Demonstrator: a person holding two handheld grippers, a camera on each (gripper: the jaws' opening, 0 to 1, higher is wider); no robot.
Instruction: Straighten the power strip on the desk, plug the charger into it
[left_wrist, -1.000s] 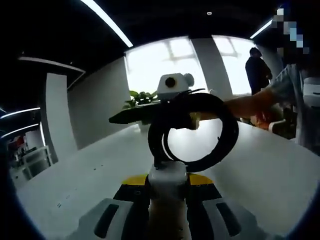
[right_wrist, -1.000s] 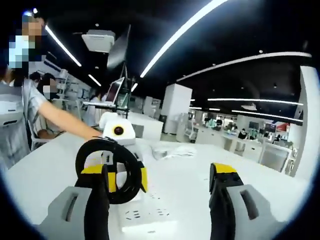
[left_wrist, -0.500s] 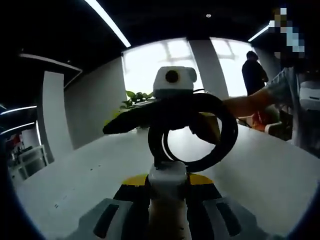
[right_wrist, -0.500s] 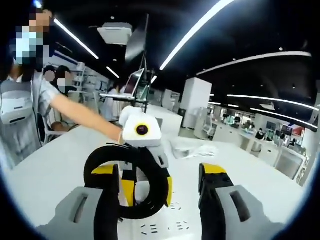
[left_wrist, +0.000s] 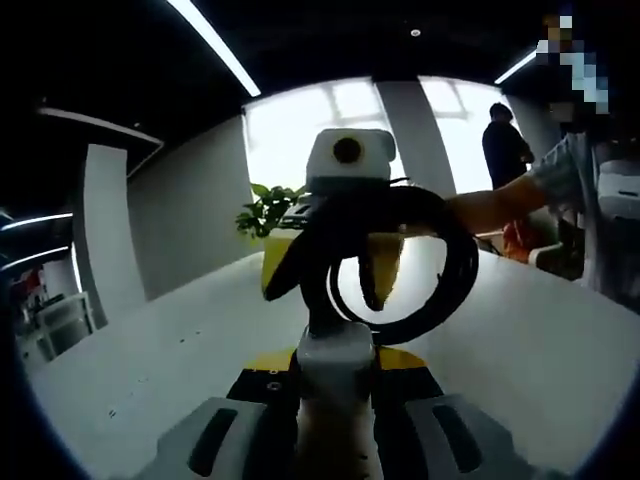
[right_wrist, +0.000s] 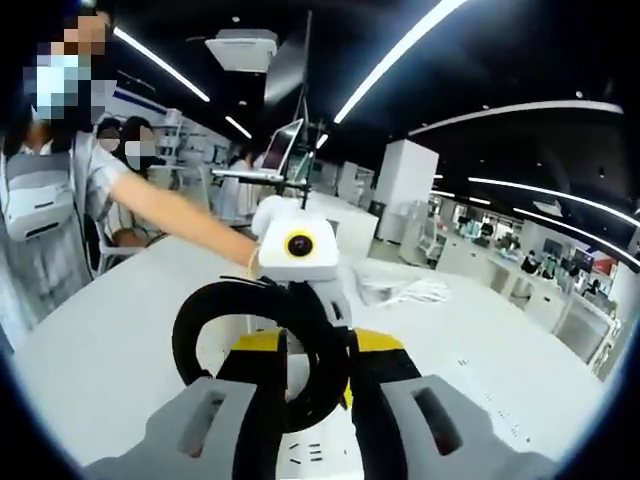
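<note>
My left gripper (left_wrist: 335, 368) is shut on the end of the white power strip (left_wrist: 335, 350), held above the white desk (left_wrist: 150, 360). The strip's black cable (left_wrist: 452, 275) rises from that end in a round coil. My right gripper (left_wrist: 330, 268) comes in from the far side, its yellow-tipped jaws on either side of the coil's left part. In the right gripper view, my right gripper (right_wrist: 318, 345) is shut on the black cable (right_wrist: 190, 330). The power strip (right_wrist: 305, 455) shows its sockets below, and the left gripper (right_wrist: 300, 290) faces me just behind the coil.
A person's bare arm (right_wrist: 170, 215) reaches in from the left, and the same arm (left_wrist: 500, 205) shows from the right. A green plant (left_wrist: 268, 208) stands at the desk's far edge. A crumpled white item (right_wrist: 405, 292) lies further back on the desk. People and other desks fill the background.
My right gripper has moved in onto the cable coil and gone from open to shut on it. The left gripper has kept its hold on the strip.
</note>
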